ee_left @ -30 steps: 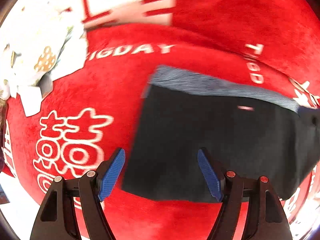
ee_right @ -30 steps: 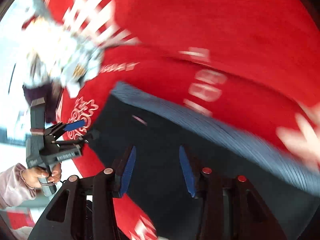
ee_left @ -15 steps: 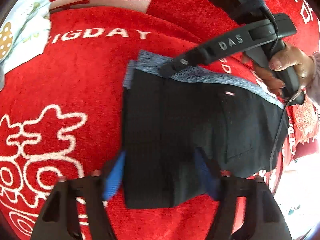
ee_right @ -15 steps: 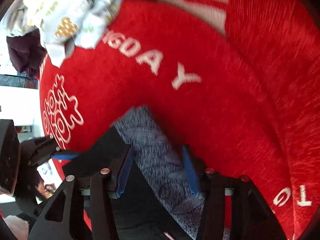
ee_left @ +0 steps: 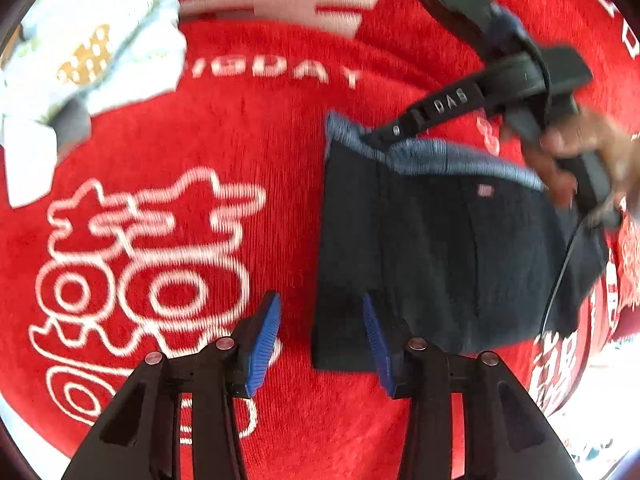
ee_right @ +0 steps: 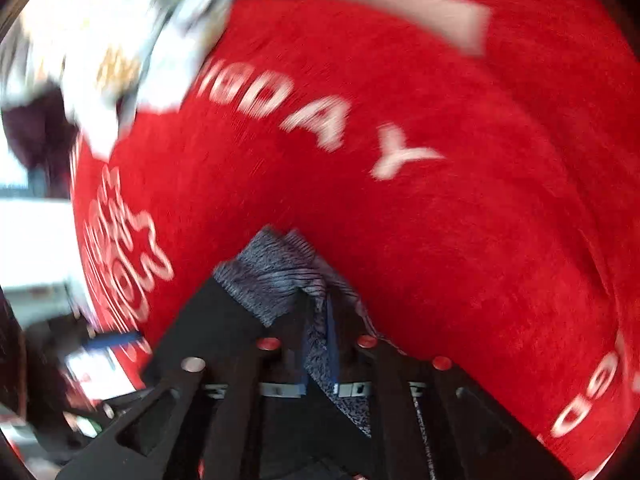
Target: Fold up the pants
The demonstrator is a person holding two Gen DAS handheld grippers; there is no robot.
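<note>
Left wrist view is blurred: dark pants [ee_left: 448, 248] lie folded on a red blanket [ee_left: 248, 128], waistband [ee_left: 440, 156] far, near left corner between the left tongs [ee_left: 320, 344], whose jaws have just been closing and stand apart, not pressing it. Right tongs [ee_left: 384, 136], a hand [ee_left: 580, 148] behind, reach the far left corner. Right wrist view, smeared, shows those right tongs [ee_right: 320, 332] clamped on the waistband [ee_right: 272, 280]. Pale printed cloth [ee_left: 92, 48] sits far left.
</note>
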